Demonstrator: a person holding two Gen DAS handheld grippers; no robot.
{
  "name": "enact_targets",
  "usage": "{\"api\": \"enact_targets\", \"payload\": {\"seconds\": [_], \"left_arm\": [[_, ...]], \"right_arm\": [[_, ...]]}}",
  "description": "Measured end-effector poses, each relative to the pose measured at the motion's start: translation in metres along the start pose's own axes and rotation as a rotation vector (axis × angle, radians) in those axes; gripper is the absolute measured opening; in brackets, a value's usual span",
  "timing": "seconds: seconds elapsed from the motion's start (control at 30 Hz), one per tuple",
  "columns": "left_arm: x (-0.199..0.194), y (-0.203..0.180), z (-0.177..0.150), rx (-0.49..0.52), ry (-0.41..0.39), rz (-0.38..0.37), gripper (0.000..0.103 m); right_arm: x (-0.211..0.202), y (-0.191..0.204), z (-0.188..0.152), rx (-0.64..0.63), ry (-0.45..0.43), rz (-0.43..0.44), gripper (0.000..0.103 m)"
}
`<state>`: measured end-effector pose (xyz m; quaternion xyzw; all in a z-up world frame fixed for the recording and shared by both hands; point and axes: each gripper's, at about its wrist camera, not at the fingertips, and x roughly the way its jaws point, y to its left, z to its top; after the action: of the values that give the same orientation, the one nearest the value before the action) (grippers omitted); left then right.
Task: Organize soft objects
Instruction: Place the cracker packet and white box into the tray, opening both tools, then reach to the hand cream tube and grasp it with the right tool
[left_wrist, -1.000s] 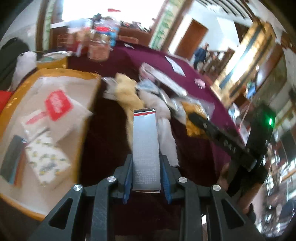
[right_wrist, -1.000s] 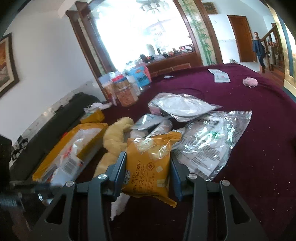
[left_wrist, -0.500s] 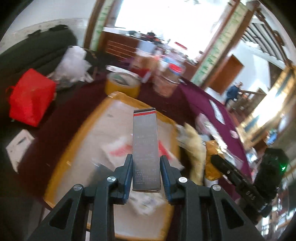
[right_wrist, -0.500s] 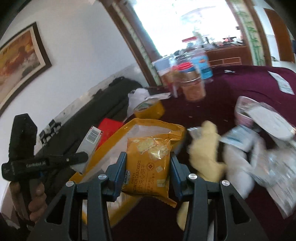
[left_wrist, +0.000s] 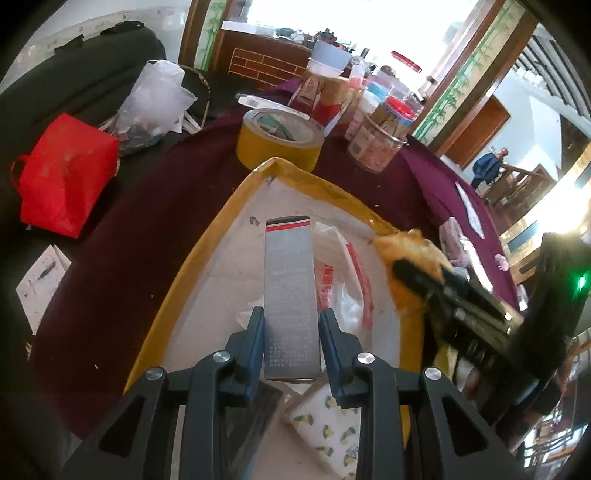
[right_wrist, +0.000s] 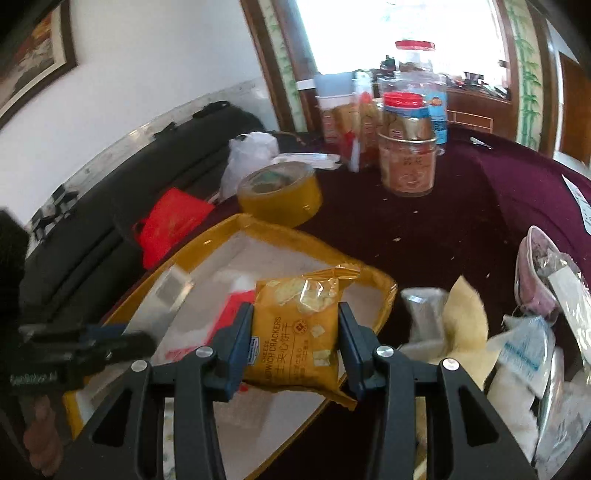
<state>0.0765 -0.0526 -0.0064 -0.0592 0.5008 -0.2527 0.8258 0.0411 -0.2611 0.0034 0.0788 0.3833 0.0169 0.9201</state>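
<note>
While both grippers hung over the near end of the table, each had its fingers clamped on something. The left gripper (left_wrist: 291, 339) gripped a tall grey box (left_wrist: 291, 299) with a red band at its far end, its blue pads pressing the box's two long sides. The box stood out over the yellow-rimmed tray (left_wrist: 207, 251), which sat on the maroon tablecloth (left_wrist: 122, 236). Lying in the tray near the left gripper were a white packet printed with small yellow fruit (left_wrist: 328, 432) and, just beyond, a clear plastic bag with red lettering (left_wrist: 343, 280).

The right gripper (right_wrist: 295, 339) was closed on an orange packet of cheese sandwich crackers (right_wrist: 295, 332), held by its sides above the near right part of the same tray (right_wrist: 288, 230). To the right of the tray, on the cloth, lay a heap of soft things: a pale yellow plush piece (right_wrist: 465, 317) and several clear plastic pouches (right_wrist: 528, 347).

Farther off, just past the tray's far corner, stood a wide roll of yellow tape (right_wrist: 280, 199). Right of it and a little farther stood a clear jar with a red lid (right_wrist: 406, 147), with other jars and bottles crowded behind it. At the far left, beyond the table's edge, a red bag (left_wrist: 62, 177) rested against a dark sofa (left_wrist: 74, 74).
</note>
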Motion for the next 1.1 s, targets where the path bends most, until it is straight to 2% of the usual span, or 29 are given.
{"api": "enact_targets", "payload": {"seconds": [0.2, 0.27, 0.3, 0.33, 0.37, 0.4, 0.43, 0.5, 0.67, 0.73, 0.8, 0.87, 0.97, 1.1], "left_arm": [[0.016, 0.005, 0.006, 0.002, 0.041, 0.055, 0.032], [0.02, 0.006, 0.008, -0.001, 0.046, 0.062, 0.041], [0.021, 0.008, 0.008, -0.006, 0.051, 0.06, 0.053], [0.022, 0.01, 0.009, -0.019, 0.054, 0.053, 0.058], [0.023, 0.012, 0.009, -0.031, 0.052, 0.05, 0.058], [0.022, 0.015, 0.009, -0.044, 0.046, 0.048, 0.06], [0.019, 0.017, 0.009, -0.06, 0.033, 0.034, 0.064], [0.014, 0.017, 0.008, -0.077, 0.017, 0.031, 0.065], [-0.009, 0.005, -0.002, -0.05, -0.064, 0.024, 0.069], [-0.02, -0.004, -0.009, -0.02, -0.099, 0.078, 0.07], [-0.032, -0.013, -0.018, 0.007, -0.131, 0.096, 0.073], [-0.039, -0.024, -0.028, 0.028, -0.14, 0.082, 0.074], [-0.04, -0.05, -0.043, 0.087, -0.12, 0.021, 0.074], [-0.036, -0.091, -0.061, 0.164, -0.08, -0.058, 0.077]], "right_arm": [[0.016, 0.0, -0.004, -0.02, -0.01, -0.014, 0.044], [0.018, -0.002, -0.007, -0.01, -0.027, 0.044, 0.048], [0.019, -0.004, -0.007, -0.005, -0.024, 0.061, 0.049], [0.021, -0.006, -0.007, 0.005, -0.02, 0.075, 0.05], [0.019, -0.009, -0.006, 0.018, -0.026, 0.082, 0.054], [0.014, -0.011, -0.005, 0.031, -0.051, 0.095, 0.058], [0.008, -0.013, -0.005, 0.044, -0.077, 0.108, 0.069], [-0.006, -0.016, -0.005, 0.066, -0.137, 0.146, 0.075], [-0.032, -0.017, -0.004, 0.061, -0.236, 0.221, 0.075], [-0.052, -0.018, -0.006, 0.087, -0.248, 0.27, 0.075], [-0.073, -0.017, -0.013, 0.092, -0.258, 0.301, 0.075], [-0.092, -0.021, -0.028, 0.113, -0.25, 0.297, 0.075], [-0.113, -0.038, -0.053, 0.157, -0.212, 0.26, 0.075], [-0.14, -0.08, -0.08, 0.248, -0.208, 0.16, 0.074]]}}
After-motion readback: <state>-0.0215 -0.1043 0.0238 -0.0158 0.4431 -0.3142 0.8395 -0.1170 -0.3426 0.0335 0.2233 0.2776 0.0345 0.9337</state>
